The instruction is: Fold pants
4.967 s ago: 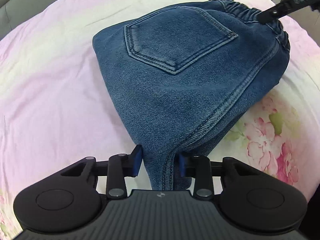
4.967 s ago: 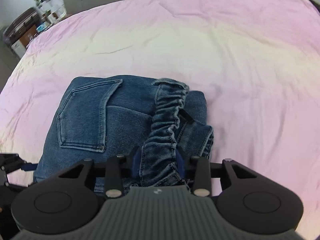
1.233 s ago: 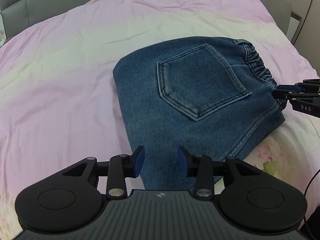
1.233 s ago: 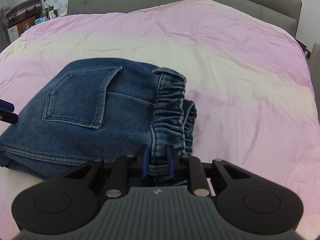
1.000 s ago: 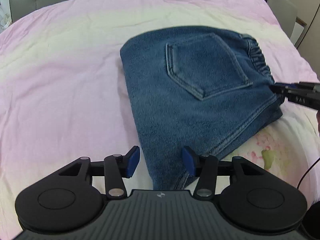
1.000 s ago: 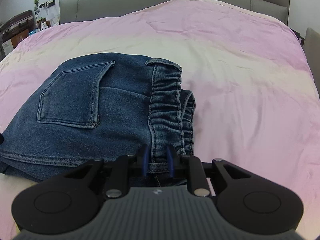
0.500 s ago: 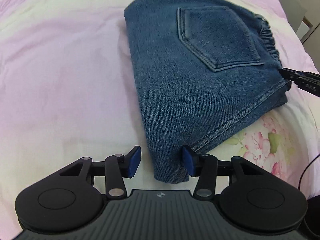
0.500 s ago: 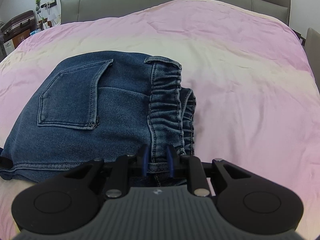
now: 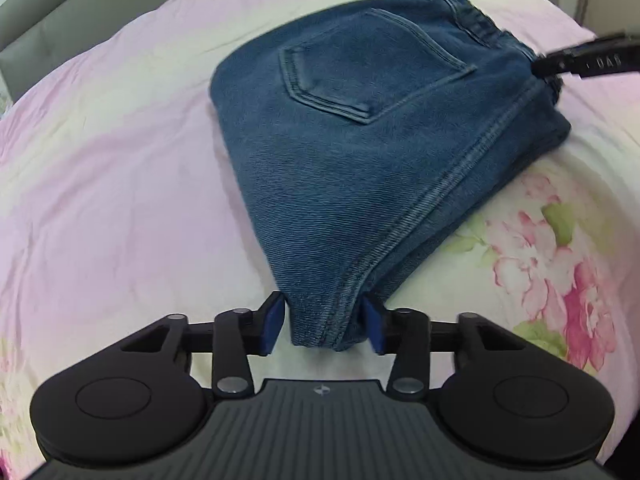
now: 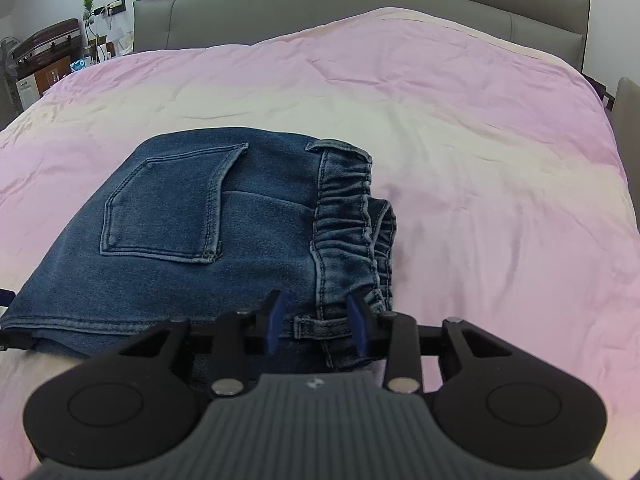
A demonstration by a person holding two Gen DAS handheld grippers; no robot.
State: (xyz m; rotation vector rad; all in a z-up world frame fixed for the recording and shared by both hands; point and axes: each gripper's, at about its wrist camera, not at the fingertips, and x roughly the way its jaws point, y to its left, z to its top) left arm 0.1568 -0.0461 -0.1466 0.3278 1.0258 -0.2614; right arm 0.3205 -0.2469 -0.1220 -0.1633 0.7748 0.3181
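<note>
Blue denim pants [image 9: 360, 152] lie folded into a thick bundle on the bed, back pocket [image 10: 172, 208] facing up. My left gripper [image 9: 324, 326] straddles the bundle's near folded corner. Its jaws are closing, and a thin gap still shows at the left pad [image 9: 272, 326]. My right gripper [image 10: 316, 322] is at the elastic waistband [image 10: 344, 220]. Its jaws are opening, with the belt loop [image 10: 320, 326] lying loose between the pads. The right gripper's fingers [image 9: 584, 62] also show at the top right of the left wrist view.
The pink and cream bedsheet [image 10: 460, 140] spreads all around the pants, with a floral print [image 9: 560, 248] near the bundle's edge. A grey headboard [image 10: 360, 12] stands at the far end. A suitcase and clutter [image 10: 44, 48] stand at the back left.
My left gripper moved down onto the bundle's near corner and its jaws narrowed around it. My right gripper's jaws parted and let go of the waistband they had pinched.
</note>
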